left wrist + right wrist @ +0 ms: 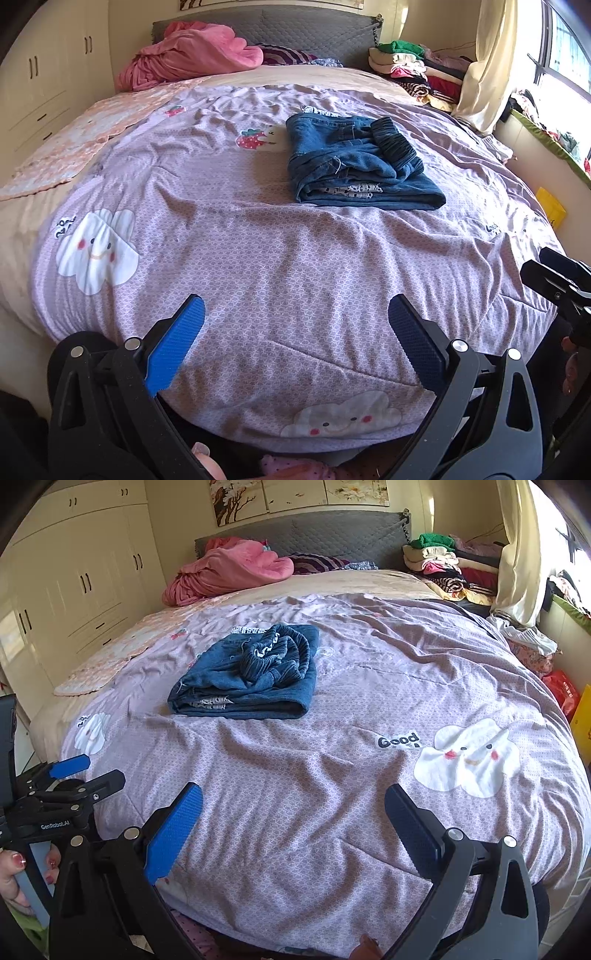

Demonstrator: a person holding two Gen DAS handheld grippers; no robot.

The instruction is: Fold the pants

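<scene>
A pair of blue denim pants (356, 162) lies folded in a compact bundle on the purple bedspread (258, 266), elastic waistband on top. In the right wrist view the pants (247, 675) sit left of centre. My left gripper (295, 332) is open and empty, well short of the pants, near the bed's front edge. My right gripper (293, 816) is open and empty, also near the front edge. The left gripper also shows at the left edge of the right wrist view (70, 779). Part of the right gripper's body shows at the right edge of the left wrist view.
A pink blanket (192, 51) is heaped at the headboard. Stacked clothes (417, 70) sit at the far right of the bed. A wardrobe (74, 579) stands on the left. A curtain (487, 66) and window are on the right. A yellow bag (550, 210) lies beside the bed.
</scene>
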